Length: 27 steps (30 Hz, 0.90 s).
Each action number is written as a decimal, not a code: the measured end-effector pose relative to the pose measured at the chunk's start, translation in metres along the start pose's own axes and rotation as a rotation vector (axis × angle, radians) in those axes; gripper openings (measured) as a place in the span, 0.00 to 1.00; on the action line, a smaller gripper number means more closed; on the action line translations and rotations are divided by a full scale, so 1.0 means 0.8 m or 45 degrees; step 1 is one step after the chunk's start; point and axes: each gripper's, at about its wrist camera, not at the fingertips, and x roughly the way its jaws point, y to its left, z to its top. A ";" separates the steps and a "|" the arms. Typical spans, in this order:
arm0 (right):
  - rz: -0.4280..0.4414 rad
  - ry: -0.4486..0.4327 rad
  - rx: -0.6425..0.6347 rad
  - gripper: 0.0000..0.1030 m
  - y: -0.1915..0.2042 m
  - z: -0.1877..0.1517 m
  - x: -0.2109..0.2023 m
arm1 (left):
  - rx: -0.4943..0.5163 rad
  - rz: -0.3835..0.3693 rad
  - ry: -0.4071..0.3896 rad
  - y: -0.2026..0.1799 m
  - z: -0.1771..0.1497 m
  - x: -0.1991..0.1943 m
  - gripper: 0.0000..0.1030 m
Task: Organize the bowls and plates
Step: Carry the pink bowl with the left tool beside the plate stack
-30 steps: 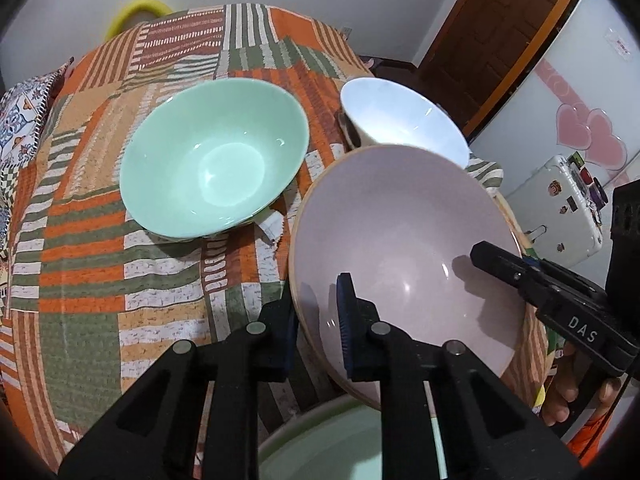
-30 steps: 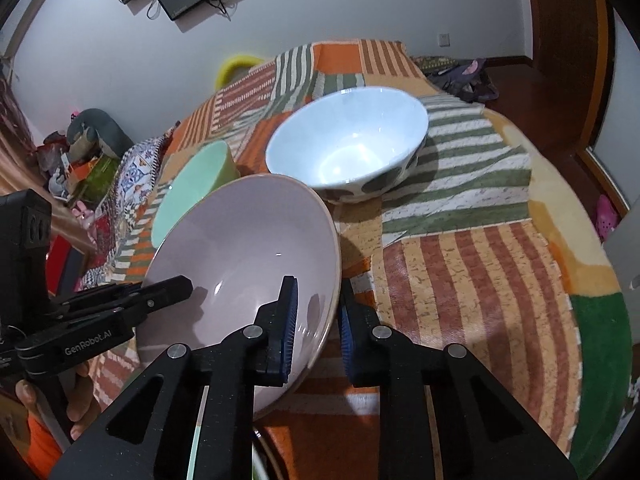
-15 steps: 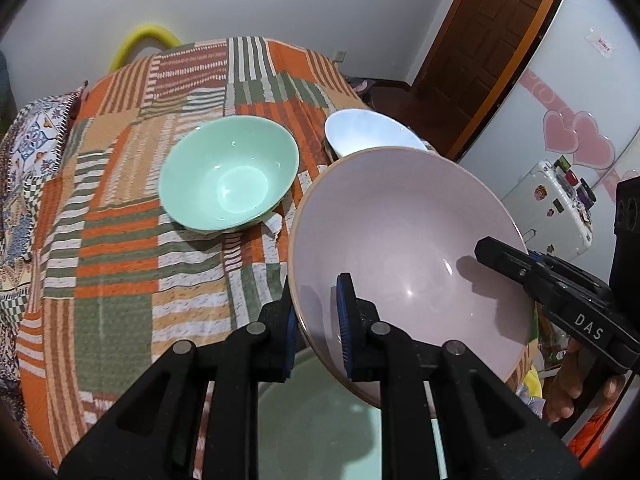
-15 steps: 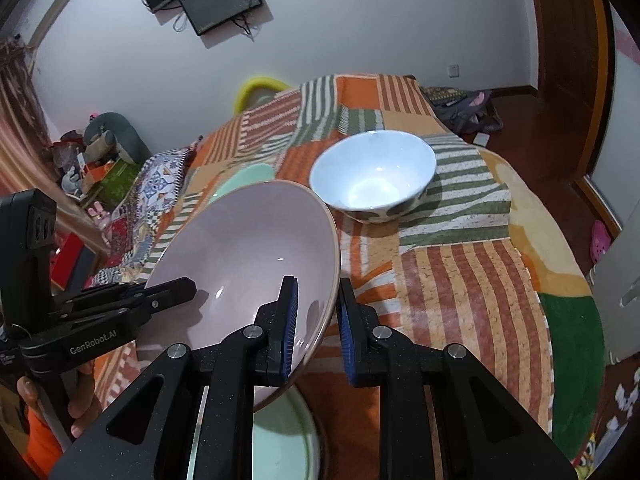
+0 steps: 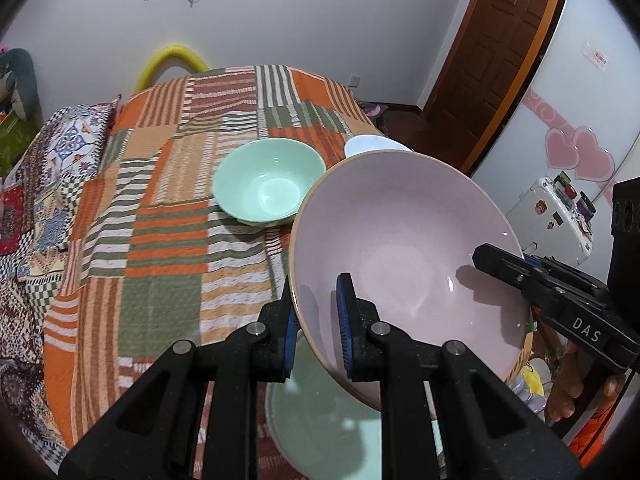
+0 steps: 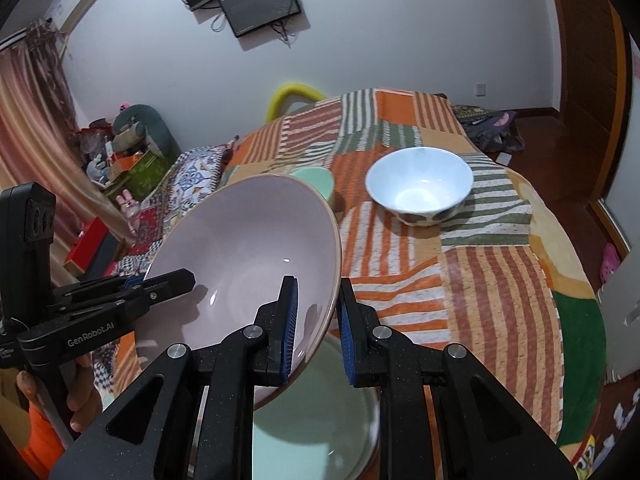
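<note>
In the left wrist view, the left gripper (image 5: 318, 320) pinches the near rim of a big pink bowl (image 5: 404, 256), one blue pad inside the bowl and one outside. The bowl is up in the air and tipped. On its far side, the right gripper (image 5: 498, 260) holds the other rim, and a hand (image 5: 568, 380) shows under it. Below the pink bowl sits a pale green dish (image 5: 340, 432). A green bowl (image 5: 269, 182) stands on the striped blanket (image 5: 160, 240), well apart from the pink one. A white bowl (image 5: 372, 146) peeks out just behind the pink bowl's rim. In the right wrist view, the right gripper (image 6: 316, 332) is closed on the pink bowl's (image 6: 248, 256) rim, one pad on each side. The left gripper (image 6: 176, 280) grips the rim across from it, with a hand (image 6: 80, 404) below. The green dish (image 6: 320, 420) lies right under the bowl. The white bowl (image 6: 420, 186) stands alone on the blanket (image 6: 480, 280). Only a bit of the green bowl (image 6: 316, 180) shows behind the pink rim.
</note>
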 end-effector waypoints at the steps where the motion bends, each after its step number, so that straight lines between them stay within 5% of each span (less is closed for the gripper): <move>1: 0.008 -0.002 -0.008 0.17 0.005 0.000 0.000 | -0.005 0.003 -0.005 0.003 -0.003 -0.005 0.17; 27: 0.138 0.062 -0.184 0.17 0.124 -0.034 0.020 | -0.104 0.172 -0.109 0.088 -0.086 -0.109 0.17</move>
